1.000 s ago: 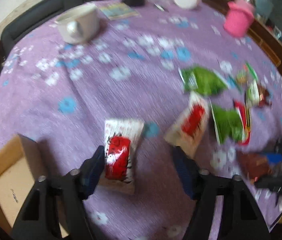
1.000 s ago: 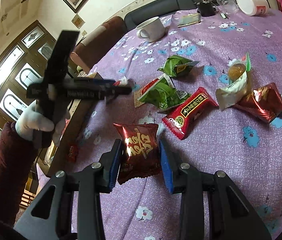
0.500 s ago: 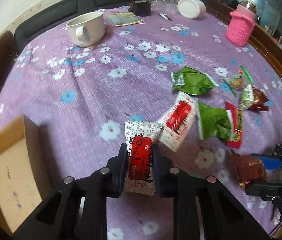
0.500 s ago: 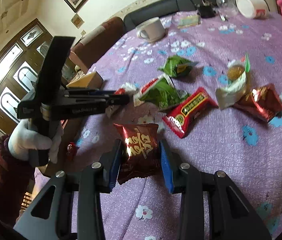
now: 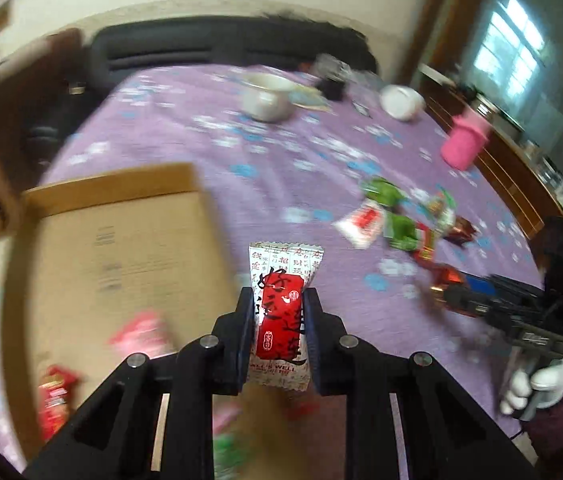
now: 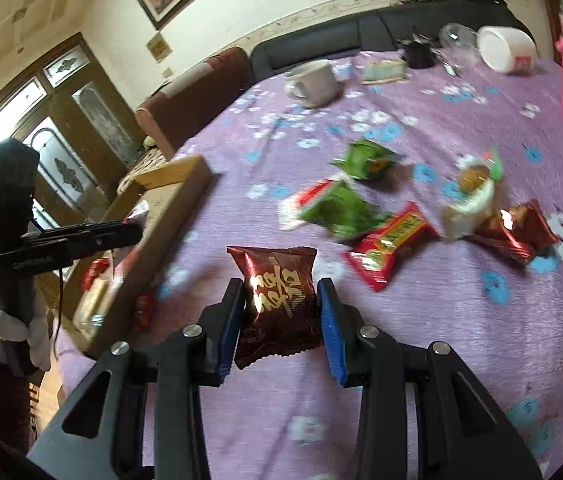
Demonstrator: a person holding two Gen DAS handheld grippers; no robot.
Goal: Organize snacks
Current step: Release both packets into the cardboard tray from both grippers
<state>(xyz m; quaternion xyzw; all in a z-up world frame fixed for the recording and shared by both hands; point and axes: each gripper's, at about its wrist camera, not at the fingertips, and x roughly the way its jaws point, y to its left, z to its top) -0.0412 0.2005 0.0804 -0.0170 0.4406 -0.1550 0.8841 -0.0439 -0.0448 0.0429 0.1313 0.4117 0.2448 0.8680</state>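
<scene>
My left tongs (image 5: 277,316) pinch the white-and-red packet (image 5: 283,312) above the edge of the cardboard box (image 5: 121,248); my right tongs (image 6: 279,312) grip the dark red packet (image 6: 277,300). Releasing too soon could drop either outside, onto the surface (image 6: 421,360).

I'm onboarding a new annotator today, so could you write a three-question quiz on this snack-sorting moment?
1. True or false: the left gripper is shut on the white and red packet.
2. What does the right gripper hold? A) green packet B) dark red foil packet C) white mug
3. Fill in: red snack packets already lie in the ____ box.

Key
1. True; the fingers press both sides of it.
2. B, the dark red foil packet; the green packet and white mug sit on the purple tablecloth.
3. cardboard; see the cardboard box.
</scene>
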